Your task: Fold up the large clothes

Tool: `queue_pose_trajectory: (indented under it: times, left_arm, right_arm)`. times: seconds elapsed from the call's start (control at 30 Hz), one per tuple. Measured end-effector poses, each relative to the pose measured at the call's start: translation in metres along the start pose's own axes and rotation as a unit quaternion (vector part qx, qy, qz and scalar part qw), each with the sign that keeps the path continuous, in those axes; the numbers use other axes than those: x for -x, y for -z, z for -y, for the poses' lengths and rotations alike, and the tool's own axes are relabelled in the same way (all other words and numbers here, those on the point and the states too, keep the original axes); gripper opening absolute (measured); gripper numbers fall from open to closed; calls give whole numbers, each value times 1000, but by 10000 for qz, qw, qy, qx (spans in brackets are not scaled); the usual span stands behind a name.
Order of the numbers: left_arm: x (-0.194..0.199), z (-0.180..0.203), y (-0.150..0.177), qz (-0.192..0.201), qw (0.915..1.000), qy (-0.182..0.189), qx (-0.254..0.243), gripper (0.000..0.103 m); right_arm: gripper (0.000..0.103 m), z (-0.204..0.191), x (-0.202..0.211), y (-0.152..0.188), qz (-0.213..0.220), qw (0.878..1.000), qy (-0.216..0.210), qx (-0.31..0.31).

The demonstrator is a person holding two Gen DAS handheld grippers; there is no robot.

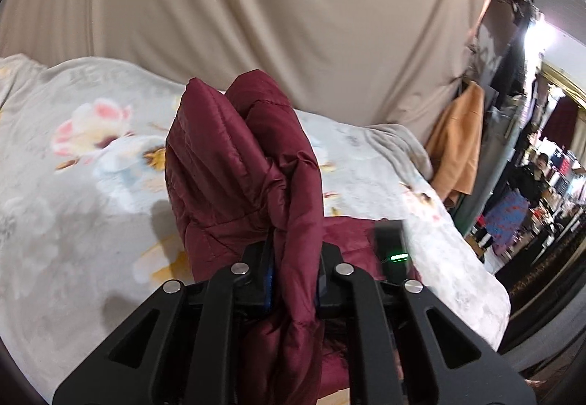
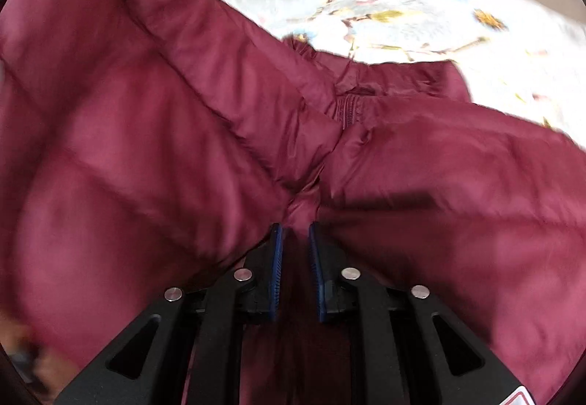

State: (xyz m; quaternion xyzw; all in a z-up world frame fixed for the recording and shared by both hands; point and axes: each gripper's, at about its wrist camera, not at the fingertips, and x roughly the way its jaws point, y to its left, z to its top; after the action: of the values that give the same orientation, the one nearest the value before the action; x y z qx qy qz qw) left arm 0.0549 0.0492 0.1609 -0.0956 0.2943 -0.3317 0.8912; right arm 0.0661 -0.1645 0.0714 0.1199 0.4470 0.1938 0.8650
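1. Left wrist view: the left gripper has its fingers pinching a thick fold of the maroon puffer jacket, and the padded cloth stands up in a bunch beyond them.
2. Under it lies the bed with its floral blanket, and a beige curtain hangs behind.
3. Right wrist view: the right gripper has its blue-padded fingers clamped on a gathered knot of the same jacket.
4. Quilted panels fan out left and right, zipper just beyond, jacket partly on the blanket.
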Motion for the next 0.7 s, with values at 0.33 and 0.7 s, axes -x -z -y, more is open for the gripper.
queue_pose_trajectory:
  times: [0.33, 0.7]
  left_arm:
    - [-6, 22, -8, -104, 9989, 449, -127, 12]
    - [-47, 57, -3, -454, 9964, 597, -396, 11]
  right_arm:
    - [8, -1, -8, 51, -687, 9948, -602, 456]
    - [3, 14, -46, 31, -835, 9784, -1873, -260]
